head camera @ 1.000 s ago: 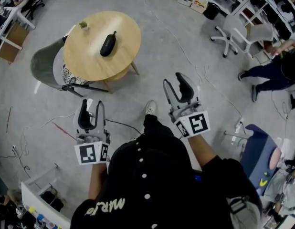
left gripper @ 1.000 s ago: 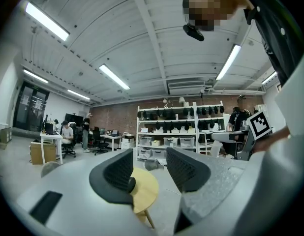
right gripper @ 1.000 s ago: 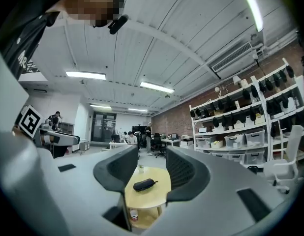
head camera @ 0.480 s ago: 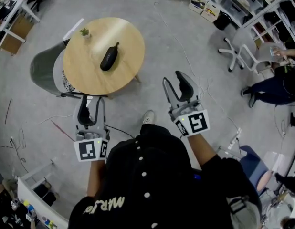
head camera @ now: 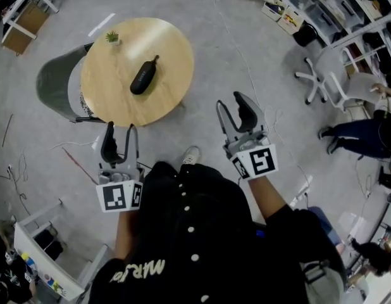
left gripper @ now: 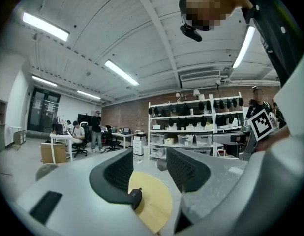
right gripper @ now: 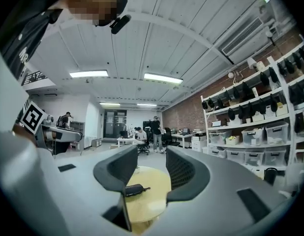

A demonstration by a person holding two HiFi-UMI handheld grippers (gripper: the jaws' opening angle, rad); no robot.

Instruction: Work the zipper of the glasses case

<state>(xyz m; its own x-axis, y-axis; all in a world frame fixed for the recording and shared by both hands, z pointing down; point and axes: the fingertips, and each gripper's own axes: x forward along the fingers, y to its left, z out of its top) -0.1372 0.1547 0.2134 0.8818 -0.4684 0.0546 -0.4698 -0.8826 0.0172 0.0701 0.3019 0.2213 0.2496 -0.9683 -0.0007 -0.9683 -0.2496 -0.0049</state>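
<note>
At eleven o'clock from both grippers, well ahead on table [head camera: 113, 106]: case [head camera: 143, 78], dark, lying flat, thin tab end toward one o'clock. Untouched; zipper open or shut, cannot tell from here.

Left gripper [head camera: 119, 132] at nine o'clock of head view, fingers spread, nothing between but a far glimpse of case. Right gripper [head camera: 232, 106] at one o'clock, fingers likewise spread, empty. Both well apart from case.

Risks, judged from here:
- Tripping or snagging on cables [head camera: 74, 162] across floor at table's seven o'clock, with eyes on case instead of feet.
- Blocked reach from chair [head camera: 56, 87] at table's nine o'clock side; safer from five o'clock.
- Sliding of case on smooth wood if pulled by tab with one gripper only; needs body pinned by the other.
- Slipping of small tab out of broad pads; likely a missed pinch.
- Knocking plant [head camera: 112, 38] at table's eleven o'clock edge with a wide swing.
</note>
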